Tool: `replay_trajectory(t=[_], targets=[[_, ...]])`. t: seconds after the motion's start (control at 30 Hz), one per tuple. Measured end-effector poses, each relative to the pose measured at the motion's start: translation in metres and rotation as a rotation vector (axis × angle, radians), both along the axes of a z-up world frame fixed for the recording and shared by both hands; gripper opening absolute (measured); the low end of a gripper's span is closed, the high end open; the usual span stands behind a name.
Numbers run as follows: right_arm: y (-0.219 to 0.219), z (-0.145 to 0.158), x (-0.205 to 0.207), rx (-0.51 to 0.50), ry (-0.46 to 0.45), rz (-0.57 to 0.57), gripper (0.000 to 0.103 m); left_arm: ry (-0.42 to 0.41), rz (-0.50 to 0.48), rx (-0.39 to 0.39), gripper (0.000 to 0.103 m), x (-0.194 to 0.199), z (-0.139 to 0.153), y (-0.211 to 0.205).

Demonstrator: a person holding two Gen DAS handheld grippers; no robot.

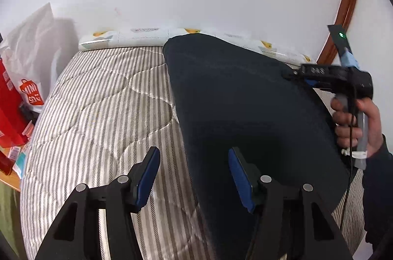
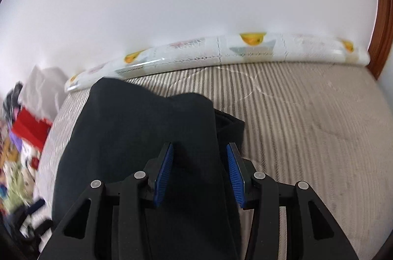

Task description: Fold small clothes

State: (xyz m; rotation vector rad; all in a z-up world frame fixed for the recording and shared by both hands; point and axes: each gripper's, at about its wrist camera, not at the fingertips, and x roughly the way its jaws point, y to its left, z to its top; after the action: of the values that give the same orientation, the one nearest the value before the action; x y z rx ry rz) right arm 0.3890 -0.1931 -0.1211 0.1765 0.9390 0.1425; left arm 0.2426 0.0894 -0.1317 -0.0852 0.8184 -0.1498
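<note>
A dark navy garment lies spread flat on the striped bed cover. My left gripper is open and empty, straddling the garment's left edge near its front end. In the left wrist view the right gripper reaches in from the right and touches the garment's far right edge; I cannot tell its opening there. In the right wrist view the right gripper is open over the garment, whose right edge is doubled over in a fold. The striped bed cover lies to the right.
A white patterned bolster lies along the wall at the bed's far edge; it also shows in the right wrist view. A white shopping bag and red boxes stand left of the bed. A wooden frame rises at right.
</note>
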Motion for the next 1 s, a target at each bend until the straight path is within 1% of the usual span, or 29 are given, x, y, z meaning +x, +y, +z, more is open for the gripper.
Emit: replay_trajectory(t=[0.07,0.1,0.13,0.17,0.2,0.27,0.3,0.37,0.4,0.43,0.47,0.5,0.53,0.57,0.67,0.77,0.8,0.83,0.87,0.9,0.93,0.97,1.0], targets=[[0.003,-0.003,0.01,0.045,0.001,-0.009,0.037,-0.001,0.001,0.0,0.055,0.005,-0.004,-0.003],[0.006,-0.003,0.014,0.057,-0.011,0.003,0.022,-0.004,0.001,-0.001,0.055,0.006,-0.004,-0.004],[0.008,-0.002,0.016,0.042,-0.023,0.015,0.01,-0.006,-0.001,-0.003,0.056,0.008,-0.005,-0.004],[0.005,0.001,0.016,0.037,-0.039,0.021,0.01,-0.004,-0.004,-0.01,0.056,0.008,-0.005,-0.003],[-0.005,0.006,0.014,0.059,-0.068,0.005,0.01,-0.001,-0.005,-0.02,0.056,0.008,-0.005,-0.002],[-0.02,0.007,0.012,0.072,-0.08,-0.017,0.01,0.002,-0.019,-0.051,0.056,0.006,-0.004,0.0],[-0.028,0.003,0.013,0.098,-0.069,-0.022,0.01,0.004,-0.022,-0.054,0.056,0.007,-0.004,0.0],[-0.034,-0.004,0.016,0.141,-0.036,-0.026,0.012,0.002,-0.019,-0.029,0.056,0.006,-0.003,-0.003],[-0.034,-0.005,0.015,0.143,-0.018,-0.03,0.017,0.003,-0.016,-0.015,0.056,0.006,-0.003,-0.004],[-0.035,-0.002,0.01,0.134,-0.019,-0.035,0.023,0.003,-0.013,-0.009,0.055,0.004,-0.003,-0.005],[-0.035,0.003,0.003,0.122,-0.036,-0.035,0.024,0.002,-0.016,-0.011,0.055,0.001,-0.003,-0.005],[-0.035,0.01,-0.009,0.098,-0.067,-0.02,0.033,0.005,-0.024,-0.015,0.055,-0.002,-0.003,-0.006],[-0.034,0.014,-0.018,0.073,-0.076,-0.007,0.043,0.008,-0.032,-0.015,0.055,-0.005,-0.003,-0.007],[-0.034,0.015,-0.026,0.052,-0.075,0.005,0.046,0.009,-0.035,-0.012,0.056,-0.008,-0.003,-0.007],[-0.031,0.012,-0.05,0.025,-0.032,0.059,0.046,0.004,-0.038,-0.007,0.056,-0.018,-0.004,-0.01],[-0.036,0.003,-0.065,0.07,-0.002,0.06,0.045,0.011,-0.029,-0.014,0.056,-0.024,-0.007,-0.011],[-0.036,-0.002,-0.065,0.092,0.012,0.073,0.029,0.013,-0.024,-0.014,0.056,-0.026,-0.007,-0.011],[-0.037,-0.004,-0.066,0.111,0.015,0.086,0.007,0.014,-0.02,-0.012,0.056,-0.027,-0.008,-0.012],[-0.041,-0.003,-0.068,0.132,0.006,0.09,0.006,0.015,-0.014,-0.006,0.056,-0.029,-0.007,-0.012],[-0.049,0.002,-0.074,0.158,-0.041,0.064,0.006,0.013,-0.012,-0.002,0.056,-0.03,-0.006,-0.012],[-0.055,0.005,-0.078,0.177,-0.063,0.05,0.005,0.01,-0.011,0.004,0.056,-0.032,-0.005,-0.013],[-0.058,0.006,-0.08,0.191,-0.067,0.038,0.005,0.007,-0.009,0.009,0.056,-0.034,-0.004,-0.013],[-0.058,0.004,-0.081,0.195,-0.049,0.029,0.005,0.006,-0.005,0.017,0.056,-0.035,-0.004,-0.013]])
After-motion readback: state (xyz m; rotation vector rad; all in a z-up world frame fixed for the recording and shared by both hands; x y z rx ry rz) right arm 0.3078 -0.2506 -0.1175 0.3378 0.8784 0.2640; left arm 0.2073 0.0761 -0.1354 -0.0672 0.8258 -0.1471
